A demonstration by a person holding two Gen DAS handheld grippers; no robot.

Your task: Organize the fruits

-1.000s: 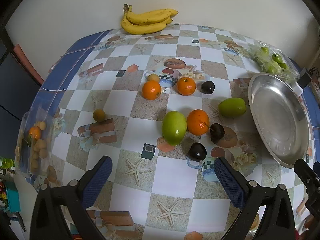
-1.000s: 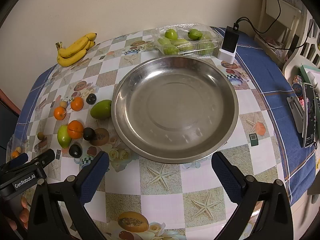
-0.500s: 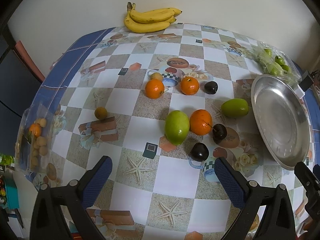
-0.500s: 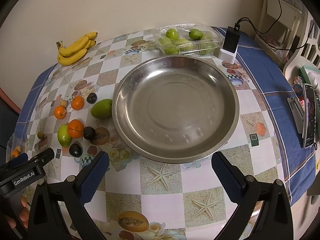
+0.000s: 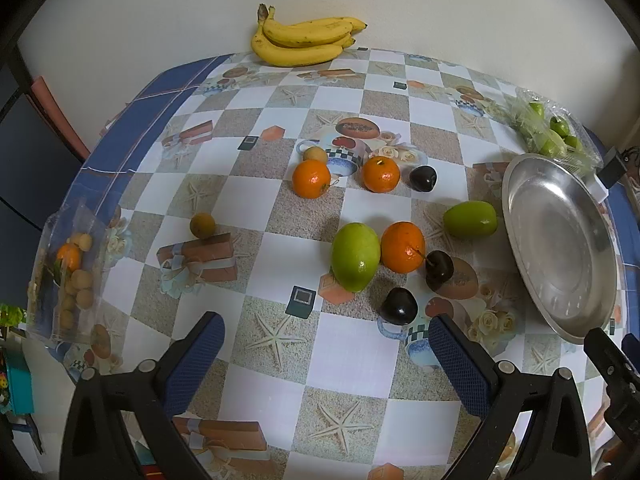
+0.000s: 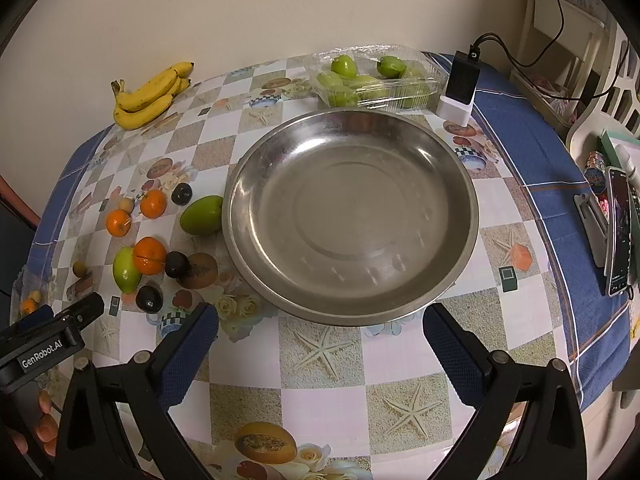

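Observation:
Loose fruit lies on the checked tablecloth: a green mango [image 5: 355,255], an orange [image 5: 402,246], two more oranges [image 5: 311,179], a second green mango [image 5: 470,219], dark plums [image 5: 398,306] and a small brown fruit [image 5: 202,224]. A steel bowl [image 6: 352,272] stands empty at their right; it also shows in the left wrist view [image 5: 560,240]. My left gripper [image 5: 326,350] is open and empty above the table in front of the fruit. My right gripper [image 6: 320,342] is open and empty in front of the bowl.
Bananas [image 5: 300,42] lie by the back wall. A clear box of green fruit [image 6: 376,78] and a charger [image 6: 460,84] stand behind the bowl. A bag of small fruit [image 5: 70,272] sits at the table's left edge. A phone [image 6: 620,232] lies at the right.
The left gripper's view has shifted slightly, with the fruit now a little lower and closer. The right gripper has hardly moved. Both stay open.

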